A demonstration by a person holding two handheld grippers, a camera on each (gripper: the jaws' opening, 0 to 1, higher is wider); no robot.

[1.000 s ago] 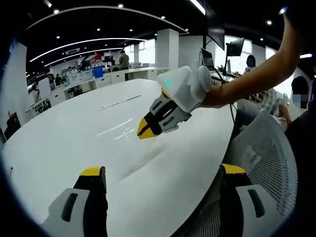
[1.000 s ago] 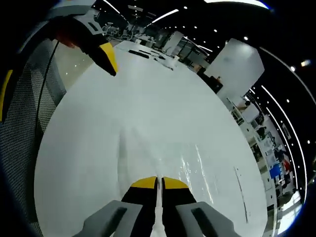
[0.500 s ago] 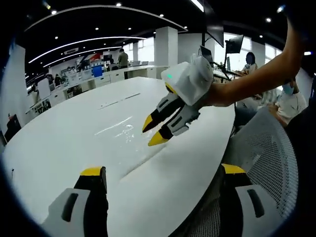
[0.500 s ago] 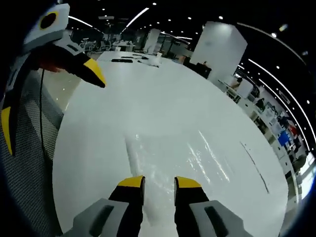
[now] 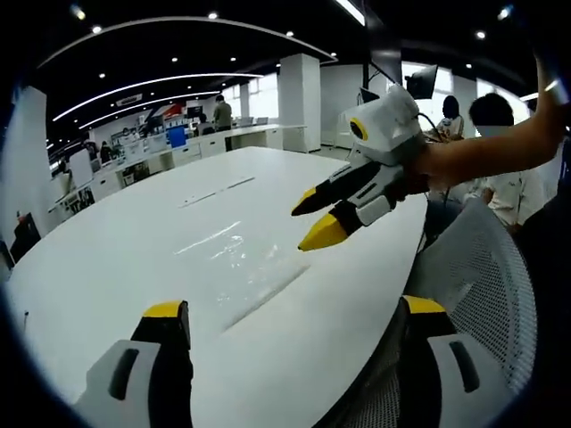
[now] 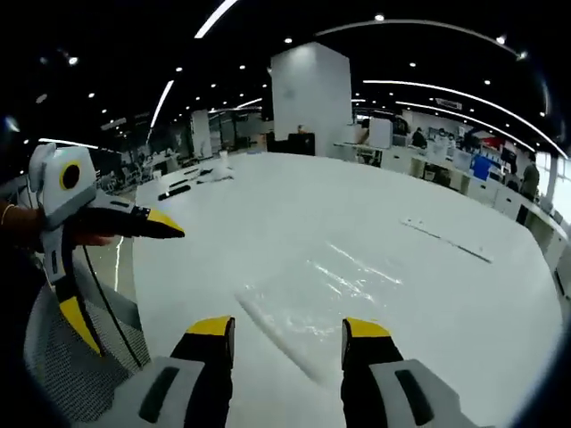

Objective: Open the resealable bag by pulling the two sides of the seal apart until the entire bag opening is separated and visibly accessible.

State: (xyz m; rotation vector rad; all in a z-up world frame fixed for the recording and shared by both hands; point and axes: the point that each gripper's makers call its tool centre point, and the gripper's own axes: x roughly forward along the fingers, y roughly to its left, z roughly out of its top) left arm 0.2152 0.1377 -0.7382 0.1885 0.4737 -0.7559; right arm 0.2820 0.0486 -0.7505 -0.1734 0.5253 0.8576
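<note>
My right hand-held gripper [image 6: 287,332] hangs just above the worktop, jaws spread, gripping nothing. Between its yellow tips, slightly ahead, lies the clear, crinkly resealable plastic bag [image 6: 321,299], flat on the glossy white oval worktop [image 6: 446,294], its long seal edge angled toward me. Gripper is lined up there because the seal has to be pinched from each side. My left hand-held gripper [image 5: 290,314] is also released, jaws wide, empty, held back near the worktop edge beside the grey mesh chair [image 5: 486,285]. From that side the bag [image 5: 241,267] sits well ahead. Seal looks shut; judged not yet started.
</note>
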